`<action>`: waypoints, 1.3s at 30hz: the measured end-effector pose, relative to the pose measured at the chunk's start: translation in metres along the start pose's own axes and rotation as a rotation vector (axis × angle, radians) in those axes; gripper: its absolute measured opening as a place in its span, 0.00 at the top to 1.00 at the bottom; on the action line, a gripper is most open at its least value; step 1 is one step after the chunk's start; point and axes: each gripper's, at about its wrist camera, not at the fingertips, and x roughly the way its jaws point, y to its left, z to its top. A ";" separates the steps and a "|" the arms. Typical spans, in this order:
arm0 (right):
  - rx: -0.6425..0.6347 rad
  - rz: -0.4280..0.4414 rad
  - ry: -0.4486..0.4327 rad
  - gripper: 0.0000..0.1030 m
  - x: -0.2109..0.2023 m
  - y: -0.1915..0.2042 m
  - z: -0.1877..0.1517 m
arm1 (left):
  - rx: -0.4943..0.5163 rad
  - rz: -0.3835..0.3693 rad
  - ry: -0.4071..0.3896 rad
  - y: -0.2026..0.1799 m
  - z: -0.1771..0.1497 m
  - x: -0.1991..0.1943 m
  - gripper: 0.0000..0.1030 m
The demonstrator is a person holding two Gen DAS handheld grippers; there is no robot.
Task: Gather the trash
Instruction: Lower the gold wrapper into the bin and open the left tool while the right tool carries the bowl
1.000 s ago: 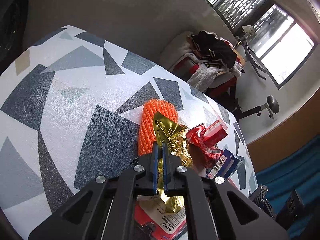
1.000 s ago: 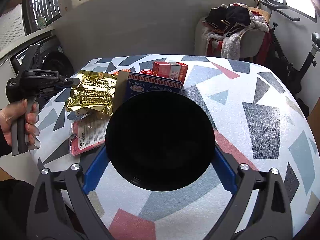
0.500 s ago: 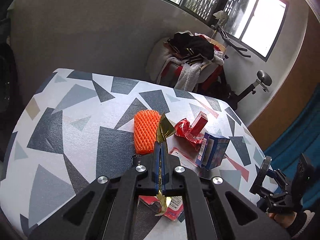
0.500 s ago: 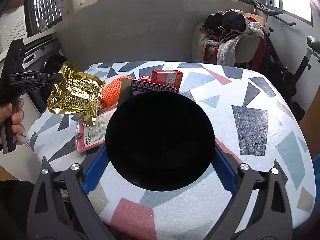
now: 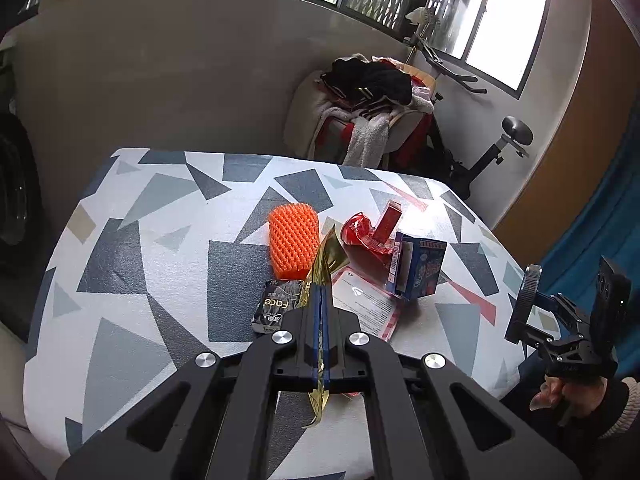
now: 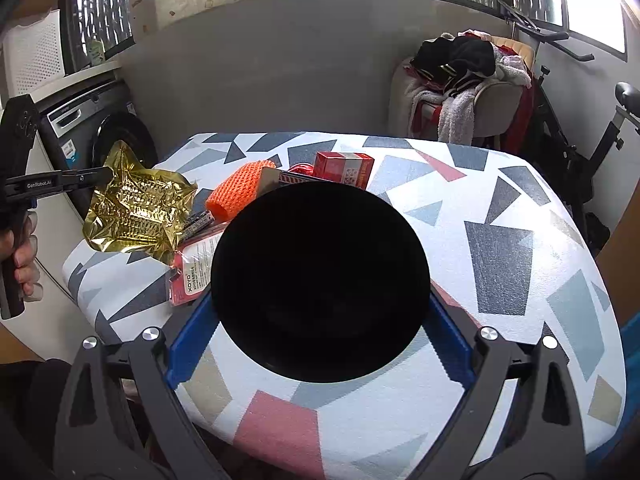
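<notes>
My left gripper (image 5: 320, 292) is shut on a crumpled gold foil wrapper (image 6: 138, 206) and holds it in the air off the table's left edge; the wrapper shows edge-on in the left wrist view (image 5: 326, 256). My right gripper (image 6: 320, 312) is shut on a black round dish (image 6: 320, 280) held over the table; it also shows at the right in the left wrist view (image 5: 524, 306). On the table lie an orange foam net (image 5: 292, 242), a black sachet (image 5: 274, 306), a red-edged card pack (image 5: 366, 306), a blue box (image 5: 420, 266), a red box (image 6: 344, 168) and a red wrapper (image 5: 360, 232).
The table (image 6: 520, 240) has a white cloth with grey and pink triangles. A washing machine (image 6: 100, 136) stands to its left. A chair piled with clothes (image 6: 468, 80) and an exercise bike (image 6: 580, 128) stand behind it.
My left gripper has lifted the gold wrapper up and away to the left, off the pile. The black sachet now shows beneath. My right gripper with the dish has drawn back slightly.
</notes>
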 end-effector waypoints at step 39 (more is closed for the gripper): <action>-0.030 0.031 -0.048 0.10 -0.039 0.009 -0.015 | 0.136 -0.352 0.147 -0.056 -0.107 -0.067 0.99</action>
